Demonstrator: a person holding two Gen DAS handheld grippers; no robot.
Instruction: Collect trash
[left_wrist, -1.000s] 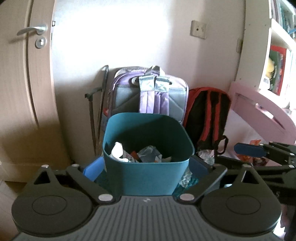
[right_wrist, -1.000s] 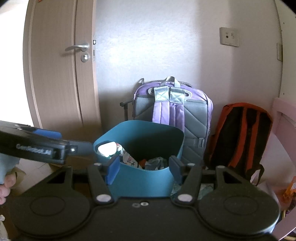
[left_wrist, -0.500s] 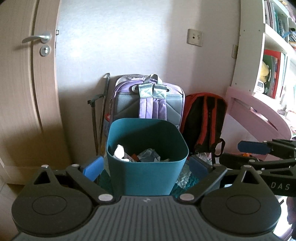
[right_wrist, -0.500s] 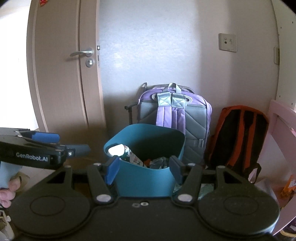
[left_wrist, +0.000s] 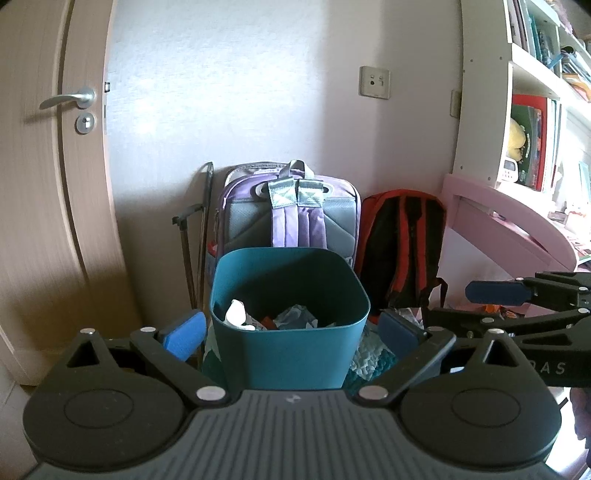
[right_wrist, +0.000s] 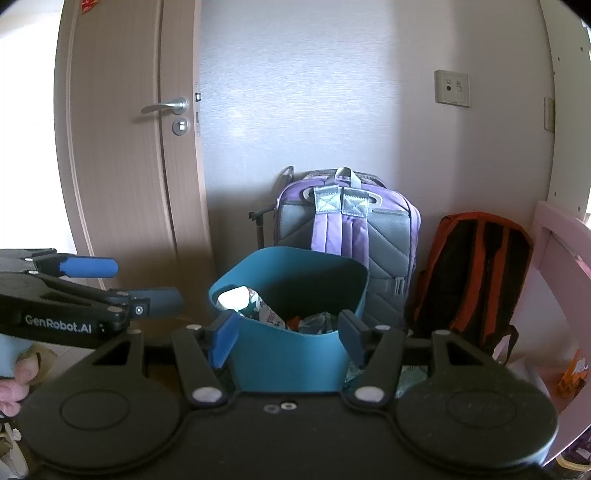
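My left claw (left_wrist: 291, 332) and right claw (right_wrist: 286, 334) both gape empty before the teal trash bin (left_wrist: 288, 332), which stands against the purple backpack (left_wrist: 291, 210); a careless push could tip it.

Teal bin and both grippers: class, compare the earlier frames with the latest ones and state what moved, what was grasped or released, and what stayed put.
Both cameras backed away and rose slightly: the teal bin looks smaller and more wall shows. Nothing was grasped or released. The left gripper and right gripper kept their jaws open, framing the bin. The trash inside, the purple backpack and the red backpack stayed put.
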